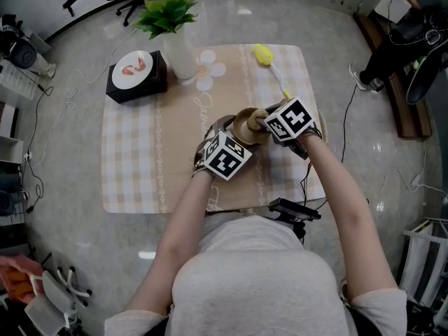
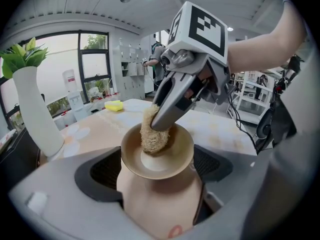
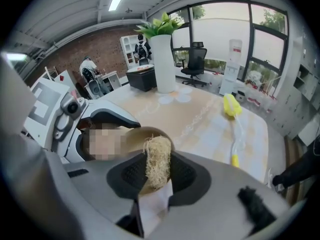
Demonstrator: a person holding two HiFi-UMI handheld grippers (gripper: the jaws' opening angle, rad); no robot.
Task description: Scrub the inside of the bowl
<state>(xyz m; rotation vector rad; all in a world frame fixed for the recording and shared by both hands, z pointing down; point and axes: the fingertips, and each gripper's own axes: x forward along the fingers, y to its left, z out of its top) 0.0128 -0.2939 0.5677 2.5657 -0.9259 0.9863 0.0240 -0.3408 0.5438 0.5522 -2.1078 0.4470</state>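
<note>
A tan bowl (image 2: 159, 160) is tipped toward the camera in the left gripper view, with my left gripper (image 2: 157, 171) shut on its peach-coloured body. The bowl (image 1: 247, 125) hangs just above the middle of the table between the two marker cubes. My right gripper (image 3: 157, 173) is shut on a straw-coloured loofah scrubber (image 3: 158, 160). The scrubber (image 2: 153, 132) presses against the bowl's inner wall, above its pale bottom. From the upper right, the right gripper (image 2: 172, 109) reaches down into the bowl. The bowl's rim (image 3: 131, 136) shows behind the scrubber.
A checked cloth (image 1: 133, 159) covers the table. At the back stand a white vase with a green plant (image 1: 179, 47) and a black box bearing a white plate (image 1: 135, 73). A yellow brush (image 1: 269, 61) lies at the back right. Cables trail on the floor around.
</note>
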